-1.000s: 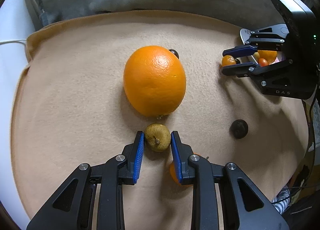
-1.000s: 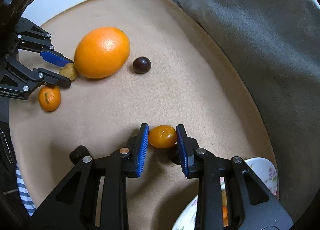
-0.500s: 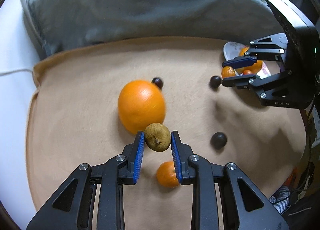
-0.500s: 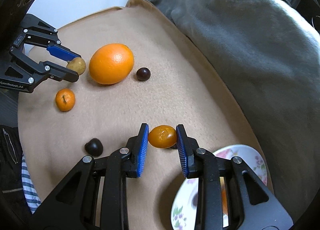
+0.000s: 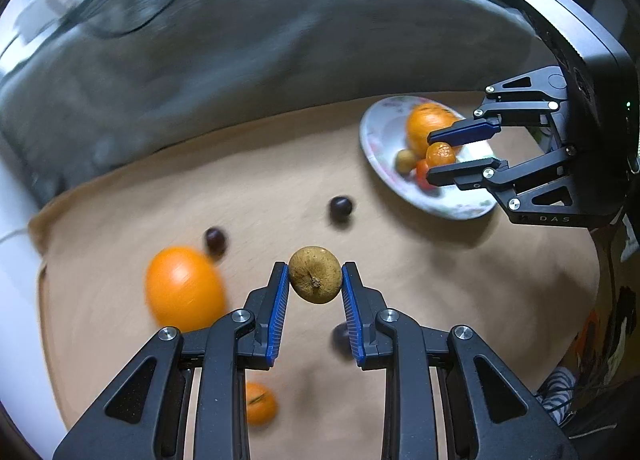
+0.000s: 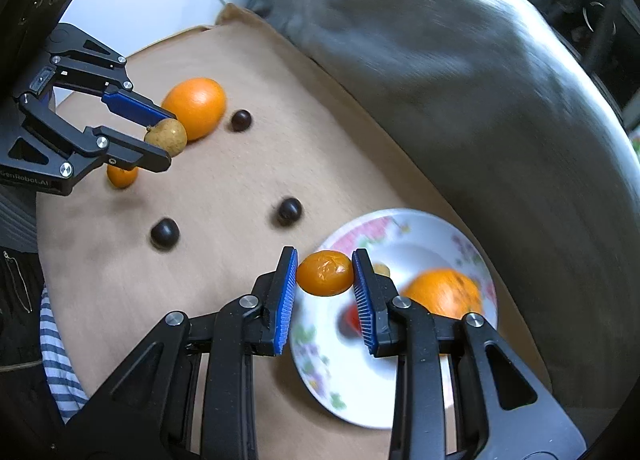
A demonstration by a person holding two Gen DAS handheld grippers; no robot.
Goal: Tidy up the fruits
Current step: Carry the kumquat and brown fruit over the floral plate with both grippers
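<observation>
Holding a small orange fruit [image 6: 325, 274] in the right tool [image 6: 325, 275], pinched between the blue pads and lifted clear of the tan blanket [image 6: 224, 196]. Hanging right over the near left rim of the flowered plate [image 6: 404, 226], with the bowl of the plate ahead and to the right of the tips; judged only a short push forward and down from a drop. Already holding on the plate: a larger orange [image 6: 440, 292], something red and a small brownish piece, so best to aim for the bare white patch at the left. Pointing forward and slightly down, jaws level side to side. Gripping a round brown fruit [image 5: 315, 274] in the left tool [image 5: 315, 277], stem end toward the camera, also raised off the blanket. Lying far ahead and to the right of the left tool, across the blanket: the plate [image 5: 374, 132], so clearly nearer to the right tool, which also stands in the way there. Probably wise to let the right side release and pull back first. Left on the blanket: a big orange [image 5: 184, 288], a little orange [image 5: 260, 406] and dark round fruits [image 5: 340, 207]. Blurred at the edges, so finer detail not readable.
</observation>
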